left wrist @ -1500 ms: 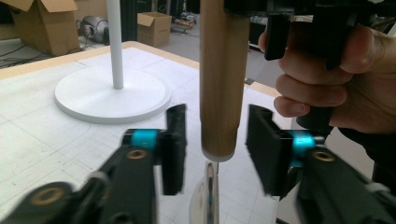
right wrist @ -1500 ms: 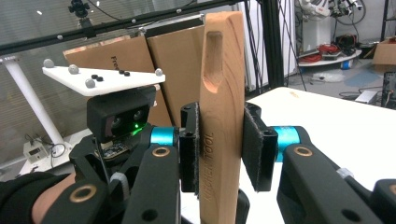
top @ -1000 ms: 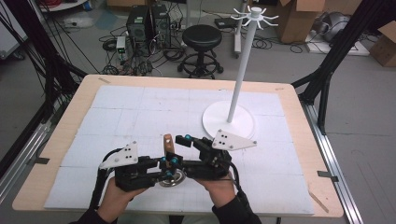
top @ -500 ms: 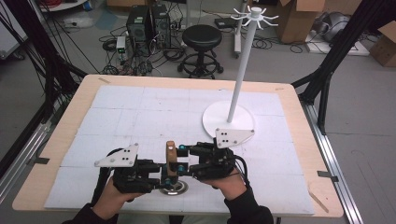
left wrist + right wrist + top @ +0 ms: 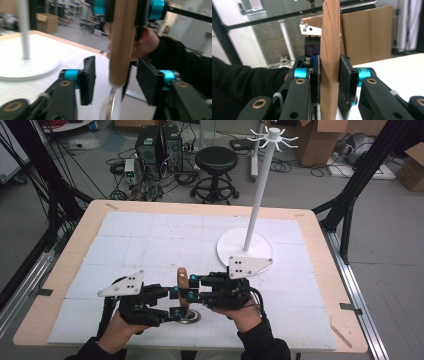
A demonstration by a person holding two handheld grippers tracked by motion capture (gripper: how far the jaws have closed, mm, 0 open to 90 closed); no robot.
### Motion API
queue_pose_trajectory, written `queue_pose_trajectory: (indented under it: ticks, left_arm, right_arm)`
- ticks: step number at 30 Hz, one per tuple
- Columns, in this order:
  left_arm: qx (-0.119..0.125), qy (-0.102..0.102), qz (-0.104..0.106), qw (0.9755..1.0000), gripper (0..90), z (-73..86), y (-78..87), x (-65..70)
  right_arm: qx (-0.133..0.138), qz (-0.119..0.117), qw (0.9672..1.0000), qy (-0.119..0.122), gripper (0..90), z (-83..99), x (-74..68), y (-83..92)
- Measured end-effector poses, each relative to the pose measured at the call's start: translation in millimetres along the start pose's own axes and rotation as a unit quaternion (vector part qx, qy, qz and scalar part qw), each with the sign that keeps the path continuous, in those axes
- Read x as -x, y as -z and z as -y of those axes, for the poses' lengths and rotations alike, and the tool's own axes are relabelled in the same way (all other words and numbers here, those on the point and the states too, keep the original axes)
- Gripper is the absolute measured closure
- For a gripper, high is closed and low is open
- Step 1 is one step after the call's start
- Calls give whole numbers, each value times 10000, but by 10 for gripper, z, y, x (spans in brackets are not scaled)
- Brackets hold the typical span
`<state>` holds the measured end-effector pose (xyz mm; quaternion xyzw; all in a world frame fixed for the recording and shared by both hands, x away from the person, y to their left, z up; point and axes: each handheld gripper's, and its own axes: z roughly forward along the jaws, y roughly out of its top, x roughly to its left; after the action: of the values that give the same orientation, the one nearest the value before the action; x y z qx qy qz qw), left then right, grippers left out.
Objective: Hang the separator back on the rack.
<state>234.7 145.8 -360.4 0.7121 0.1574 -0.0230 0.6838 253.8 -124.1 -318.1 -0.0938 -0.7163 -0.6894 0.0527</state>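
Jaws of the right gripper [image 5: 330,80] have just been closing and now press both pads flat on the wooden handle [image 5: 330,50], which stands upright between them. Jaws of the left gripper [image 5: 116,80] have just been opening; they stand apart on either side of the same handle, lower down, with a visible gap to each pad, so the left no longer grips.

Handle: plain wood, grain showing, flat-sided, stiff. Looks light. Dry wood against the pads should give good friction; slipping seems unlikely while the squeeze holds.

Lower end: a metal part [image 5: 110,105], shiny and rounded, blurred in the left gripper view. In the high view the tool [image 5: 183,287] stands upright between the two grippers near the table's front edge, its metal end [image 5: 189,316] down at the white mat [image 5: 150,240]. Cannot tell whether it touches the mat.

Judgement: the metal end carries most of the weight, so the tool is bottom-heavy and hangs true when gripped mid-handle. Best hold is on the flat faces of the wood, not the metal, which would be slick.

Farther back: white hanging stand [image 5: 257,195], round base [image 5: 235,251], hooks at top.
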Motion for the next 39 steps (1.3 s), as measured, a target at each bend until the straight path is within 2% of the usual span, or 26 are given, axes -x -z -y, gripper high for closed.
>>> queue_pose_trajectory:
  ticks: [4, 7, 9, 13, 15, 16, 22, 25, 26, 27, 28, 31, 39]
  left_arm:
    - [151, -44, -368, 9992, 403, -8, 155, -95]
    - [246, -61, -716, 9971, 357, 8, 282, -197]
    - [334, 62, -963, 9948, 328, 38, 370, -292]
    - [306, 137, -1340, 9904, 262, 78, 487, -406]
    - [292, 202, -1602, 9864, 177, 90, 529, -441]
    - [312, 235, -1658, 9854, 153, 102, 554, -464]
    - [417, 350, -1757, 9829, 180, 163, 659, -556]
    - [410, 238, -1850, 9816, 180, 178, 694, -573]
    - [424, 266, -1874, 9810, 178, 177, 701, -577]
    - [398, 322, -1926, 9799, 168, 172, 714, -580]
    - [397, 349, -2032, 9777, 151, 166, 725, -581]
    - [506, 338, -2153, 9746, 144, 149, 757, -595]
    - [393, 144, -2286, 9726, 147, 144, 822, -582]
  right_arm:
    - [73, 329, 9994, -15, 730, -27, 37, 44]
    - [110, 541, 9985, -53, 730, -40, 81, 91]
    - [176, 668, 9976, -77, 730, -68, 114, 135]
    - [262, 953, 9951, -94, 730, -187, 211, 242]
    - [308, 1104, 9934, -60, 730, -274, 279, 301]
    - [318, 1181, 9925, -76, 730, -322, 313, 336]
    - [463, 1593, 9861, -50, 730, -616, 541, 526]
    - [452, 1753, 9835, -55, 729, -772, 672, 600]
    - [425, 1811, 9825, -46, 730, -829, 713, 620]
    - [411, 1874, 9814, -19, 729, -888, 746, 637]
    - [411, 1914, 9807, 13, 729, -948, 775, 656]
    - [485, 2018, 9782, 69, 729, -1128, 842, 715]
    - [629, 2372, 9694, 84, 729, -1515, 1016, 940]
